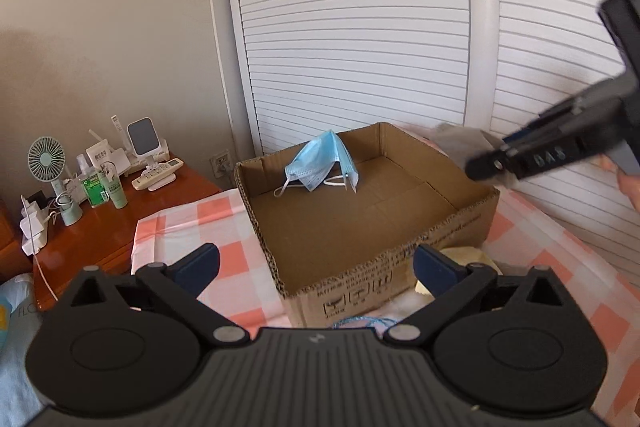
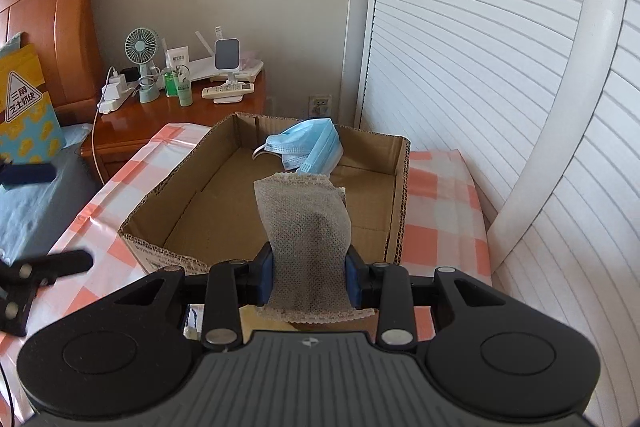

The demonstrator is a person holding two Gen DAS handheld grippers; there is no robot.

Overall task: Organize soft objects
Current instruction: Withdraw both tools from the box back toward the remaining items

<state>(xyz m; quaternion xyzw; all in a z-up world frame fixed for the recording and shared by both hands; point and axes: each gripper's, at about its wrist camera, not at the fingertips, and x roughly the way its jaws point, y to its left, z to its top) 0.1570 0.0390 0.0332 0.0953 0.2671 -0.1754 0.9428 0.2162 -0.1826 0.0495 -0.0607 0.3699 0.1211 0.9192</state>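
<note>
An open cardboard box [image 1: 400, 259] [image 2: 160, 215] sits on a pink-and-white checked cloth. A blue face mask [image 1: 320, 163] [image 2: 308, 147] lies in the box against its far wall. My left gripper [image 1: 316, 259] hovers at the box's near rim, open wide with nothing between its fingers; the right wrist view shows it at the left edge [image 2: 66, 215]. My right gripper [image 2: 308, 279] is shut on a grey mesh pouch [image 2: 308, 227] with lace edges, held upright over the box's near rim. In the left wrist view the right gripper [image 1: 492, 159] comes in from the right above the box's far corner.
A yellow soft item [image 1: 472, 255], white fluff and a blue cord [image 1: 360, 323] lie by the box's near side. A wooden nightstand [image 2: 180, 119] on the left carries a fan [image 2: 140, 47], bottles, a remote and chargers. White louvred doors [image 2: 460, 67] stand behind.
</note>
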